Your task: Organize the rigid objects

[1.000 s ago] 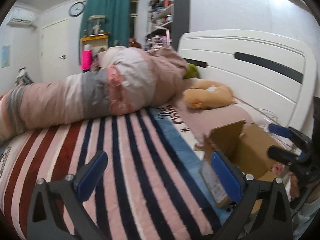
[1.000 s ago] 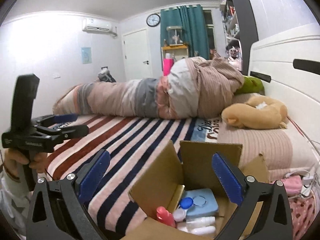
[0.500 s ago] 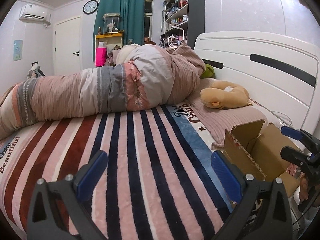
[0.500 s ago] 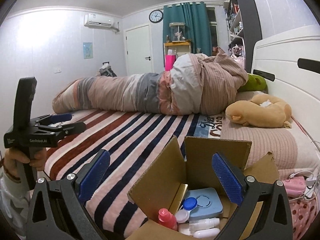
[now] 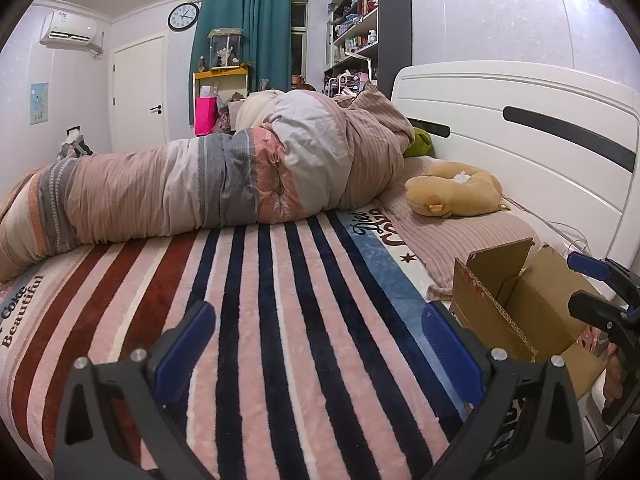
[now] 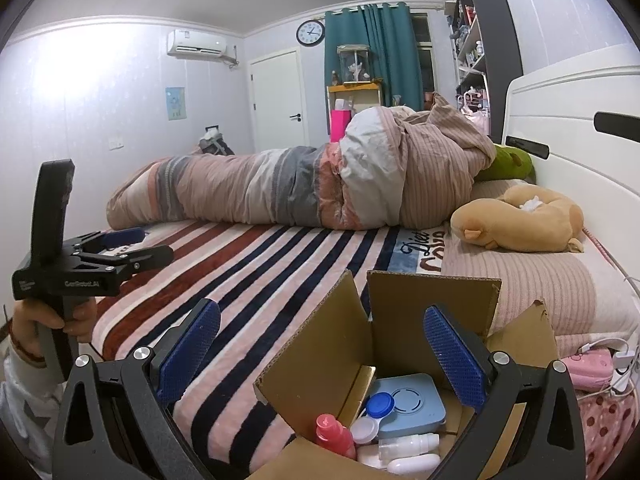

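Hovering right claw point(image 6: 322, 354) over open cardboard box point(image 6: 434, 304) at bed edge, fingers apart, empty; left claw point(image 5: 316, 344) apart, empty, above striped blanket point(image 5: 280, 300). Small containers, red bottle point(image 6: 334, 434) crowded inside box. Risk: finger snags upright flap, possibly tipping box off bed.

The left gripper point(image 5: 316, 354) and the right gripper point(image 6: 322, 354) are both wide open and hold nothing, and a hand point(image 6: 48, 320) grips the left one's handle from below.
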The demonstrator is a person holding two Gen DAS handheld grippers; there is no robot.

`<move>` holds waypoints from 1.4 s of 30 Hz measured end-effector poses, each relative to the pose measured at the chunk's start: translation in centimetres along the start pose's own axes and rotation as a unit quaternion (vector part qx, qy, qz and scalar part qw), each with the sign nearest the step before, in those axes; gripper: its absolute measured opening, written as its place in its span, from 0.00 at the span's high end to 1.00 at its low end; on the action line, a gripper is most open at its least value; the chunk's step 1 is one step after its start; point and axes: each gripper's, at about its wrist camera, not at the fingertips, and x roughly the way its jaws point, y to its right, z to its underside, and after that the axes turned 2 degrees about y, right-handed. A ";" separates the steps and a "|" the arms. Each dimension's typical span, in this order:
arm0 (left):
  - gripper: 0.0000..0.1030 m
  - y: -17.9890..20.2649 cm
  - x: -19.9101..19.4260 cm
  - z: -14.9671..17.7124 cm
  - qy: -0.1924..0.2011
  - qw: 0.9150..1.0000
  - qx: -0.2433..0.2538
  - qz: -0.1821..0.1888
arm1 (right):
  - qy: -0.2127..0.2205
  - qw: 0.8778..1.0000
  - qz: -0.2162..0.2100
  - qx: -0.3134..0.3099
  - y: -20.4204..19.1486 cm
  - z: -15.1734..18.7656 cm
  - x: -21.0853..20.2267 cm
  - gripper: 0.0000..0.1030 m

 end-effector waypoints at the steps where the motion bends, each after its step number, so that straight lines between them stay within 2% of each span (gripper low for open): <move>1: 0.01 0.0 0.0 0.0 0.000 1.000 0.001 -0.001 | 0.000 1.000 -0.001 0.000 0.1 0.0 0.0 0.00; 42: 0.01 -0.3 -0.1 -0.1 0.002 1.000 0.008 -0.001 | -0.001 1.000 0.003 0.003 -0.4 0.1 0.0 0.01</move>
